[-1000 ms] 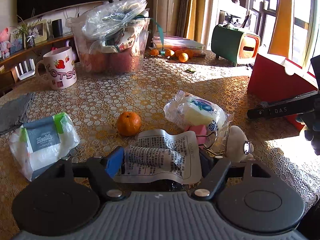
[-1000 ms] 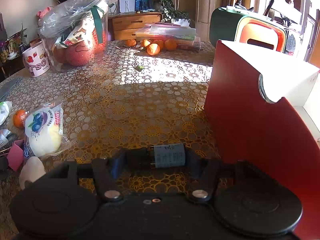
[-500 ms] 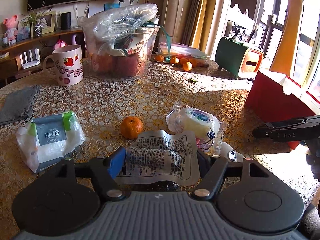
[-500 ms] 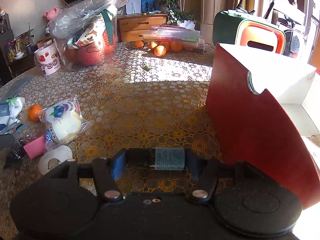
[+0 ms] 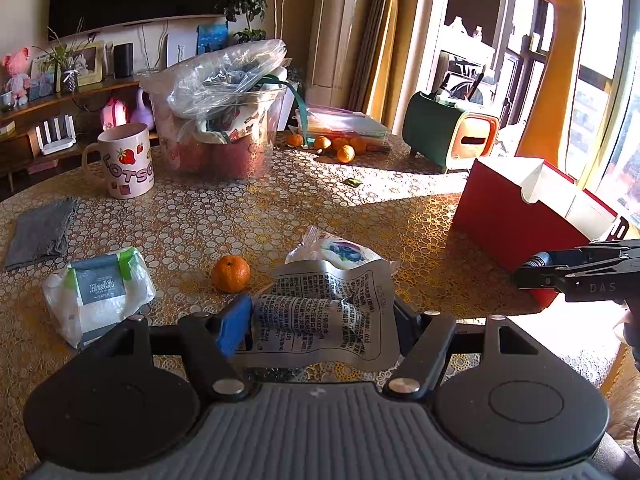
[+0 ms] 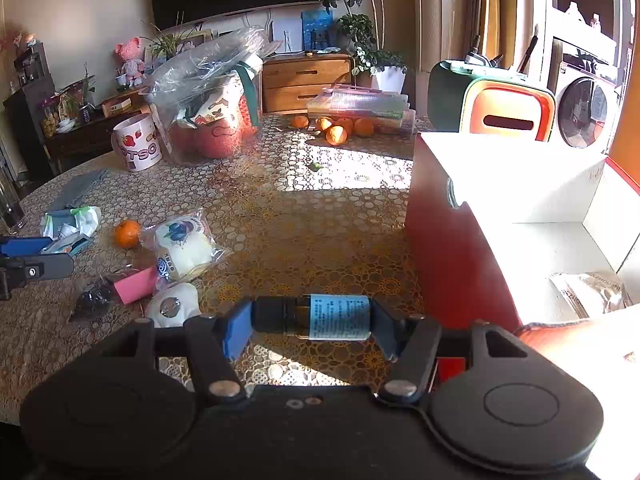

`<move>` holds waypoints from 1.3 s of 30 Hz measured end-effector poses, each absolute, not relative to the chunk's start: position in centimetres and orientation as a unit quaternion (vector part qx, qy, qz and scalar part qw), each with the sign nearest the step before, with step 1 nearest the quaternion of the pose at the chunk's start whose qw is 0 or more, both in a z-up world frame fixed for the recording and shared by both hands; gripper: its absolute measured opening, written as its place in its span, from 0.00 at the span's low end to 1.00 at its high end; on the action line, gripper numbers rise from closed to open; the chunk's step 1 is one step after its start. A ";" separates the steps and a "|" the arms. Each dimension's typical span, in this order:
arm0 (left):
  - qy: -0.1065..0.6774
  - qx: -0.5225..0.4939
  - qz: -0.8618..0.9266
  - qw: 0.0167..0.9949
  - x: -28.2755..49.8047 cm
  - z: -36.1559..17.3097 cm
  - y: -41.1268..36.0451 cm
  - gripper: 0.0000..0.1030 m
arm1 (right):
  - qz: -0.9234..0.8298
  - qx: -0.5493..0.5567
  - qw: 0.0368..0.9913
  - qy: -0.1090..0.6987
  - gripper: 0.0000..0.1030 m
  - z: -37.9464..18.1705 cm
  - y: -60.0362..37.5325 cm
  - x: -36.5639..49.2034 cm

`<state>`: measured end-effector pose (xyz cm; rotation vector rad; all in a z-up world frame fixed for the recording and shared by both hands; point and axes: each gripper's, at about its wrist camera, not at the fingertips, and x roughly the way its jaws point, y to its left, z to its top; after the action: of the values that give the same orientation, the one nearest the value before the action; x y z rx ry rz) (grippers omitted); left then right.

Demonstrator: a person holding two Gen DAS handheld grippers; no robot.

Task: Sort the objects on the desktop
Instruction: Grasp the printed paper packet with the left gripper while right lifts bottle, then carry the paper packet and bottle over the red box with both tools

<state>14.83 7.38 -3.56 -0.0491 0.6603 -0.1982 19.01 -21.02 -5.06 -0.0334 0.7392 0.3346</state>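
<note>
Sitting at the desk's right edge, the red box (image 6: 460, 248) holds a foil packet (image 6: 588, 292). The left tool (image 5: 320, 320) grips a silver pouch (image 5: 324, 312); the right tool (image 6: 312, 320) clamps a small bottle (image 6: 316, 317) above the patterned desk (image 6: 304, 220).

Counter (image 5: 280, 216): gold cloth, white ring pattern. Storage box (image 6: 452, 240): red outside, white inside. Pouch (image 5: 328, 316): silver, black print. Bottle (image 6: 316, 317): dark, pale blue label. Gripper pads (image 6: 237, 330): blue. Mandarin (image 5: 230, 273): orange. Mug (image 5: 127, 166): white, strawberry motifs. Tissue pack (image 5: 98, 290): white, grey label, green tabs.
</note>
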 end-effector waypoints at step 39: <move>0.276 0.052 -0.248 0.927 15.6 2.8 -14.1 0.68 | 0.126 0.008 0.949 0.288 0.60 2.5 -37.0 15.8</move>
<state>15.63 -14.09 2.84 0.1067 0.5658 -0.5082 15.75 -36.98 2.54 0.0168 0.5866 0.2560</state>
